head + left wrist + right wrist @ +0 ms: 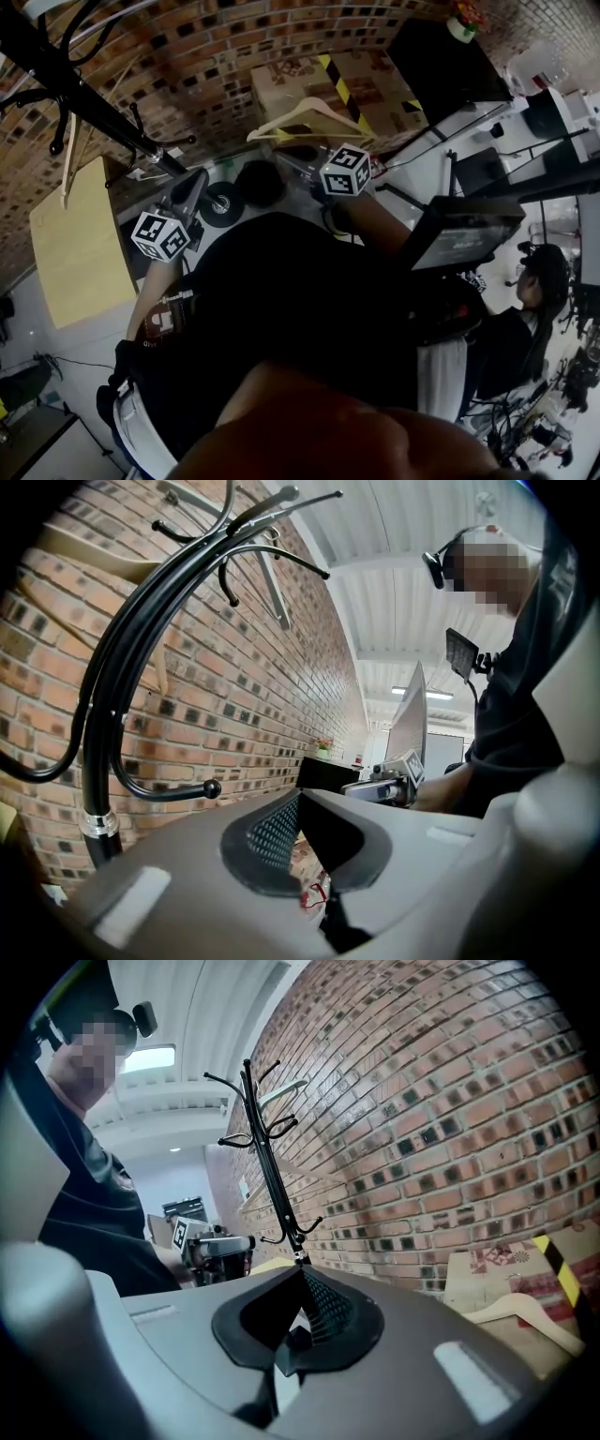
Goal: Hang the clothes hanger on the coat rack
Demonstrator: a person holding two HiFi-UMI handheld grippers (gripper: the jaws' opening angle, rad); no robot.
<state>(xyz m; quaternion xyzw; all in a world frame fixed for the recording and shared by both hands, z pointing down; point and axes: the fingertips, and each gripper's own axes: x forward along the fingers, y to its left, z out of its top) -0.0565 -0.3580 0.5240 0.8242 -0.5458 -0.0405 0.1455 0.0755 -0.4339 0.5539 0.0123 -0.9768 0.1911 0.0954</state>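
A pale wooden hanger [309, 117] lies on a cardboard box [361, 89] by the brick wall, and it shows at the lower right of the right gripper view as the hanger [527, 1312]. The black coat rack [89, 98] stands at the upper left; it is close in front of my left gripper as the coat rack [117, 696] and farther off for the right as the coat rack [272, 1176]. Another wooden hanger [89, 564] hangs on it. My left gripper [197, 180] is shut and holds nothing. My right gripper [286, 159], also shut and holding nothing, is short of the box.
A yellow board [80, 244] stands below the rack. Black discs [223, 202] lie on the floor between the grippers. A monitor [459, 230] and a seated person [530, 281] are at the right. A black cabinet [441, 66] stands against the wall.
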